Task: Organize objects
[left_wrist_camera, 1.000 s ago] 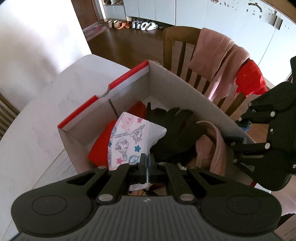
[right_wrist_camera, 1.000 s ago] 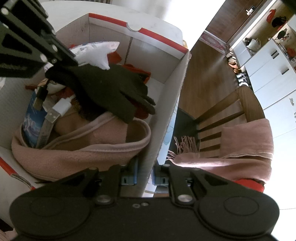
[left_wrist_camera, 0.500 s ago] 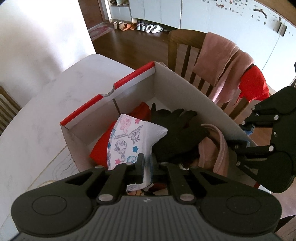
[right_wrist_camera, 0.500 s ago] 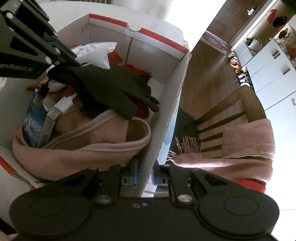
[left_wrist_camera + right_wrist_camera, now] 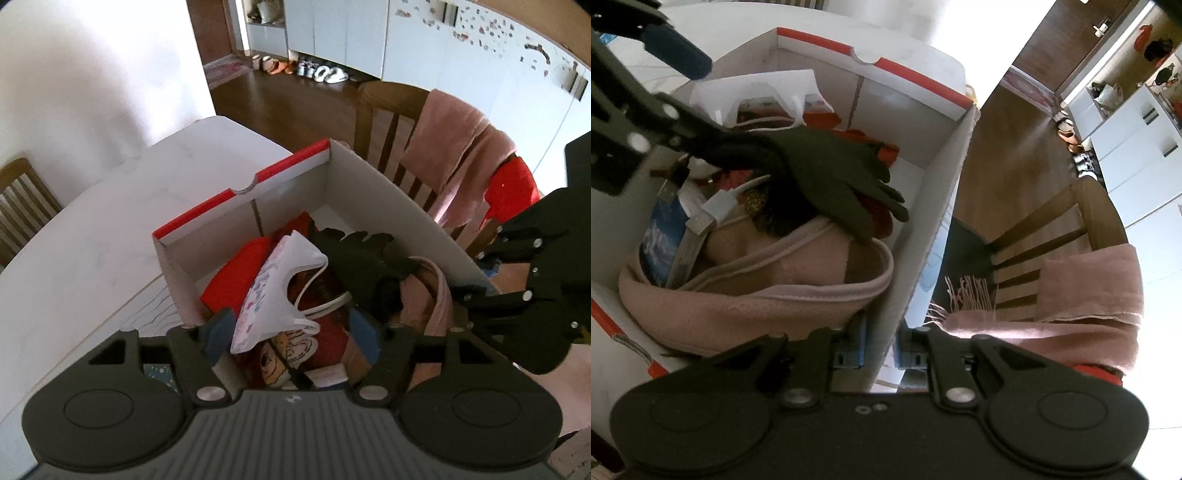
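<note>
At the bottom of the left wrist view my left gripper [image 5: 291,338] stands with its jaws spread; they have just been opening, and the child's face mask [image 5: 275,295] lies loose between the 2 blue pads without being pressed by either. The mask sits inside the cardboard box [image 5: 388,192], on top of the red cloth [image 5: 236,277]. Its long axis runs from lower left, near my left pad, up toward the frame's centre, with the printed side to the left and the ear loops trailing to the right.

At the bottom of the right wrist view my right gripper [image 5: 881,345] is clamped on the box's side wall [image 5: 923,240], 1 pad inside and 1 outside. Just past the pads, inside the box, lies the pink garment [image 5: 757,295]. On it rests the black glove [image 5: 834,177], fingers pointing toward the right wall, cuff toward the upper left. A booklet [image 5: 663,240] stands at the left.

Farther on, the box's red-edged far wall [image 5: 240,188] stands on the white table [image 5: 110,229]. Beyond it, at the upper right of the left wrist view, a wooden chair [image 5: 384,122] carries a pink scarf [image 5: 454,140].
</note>
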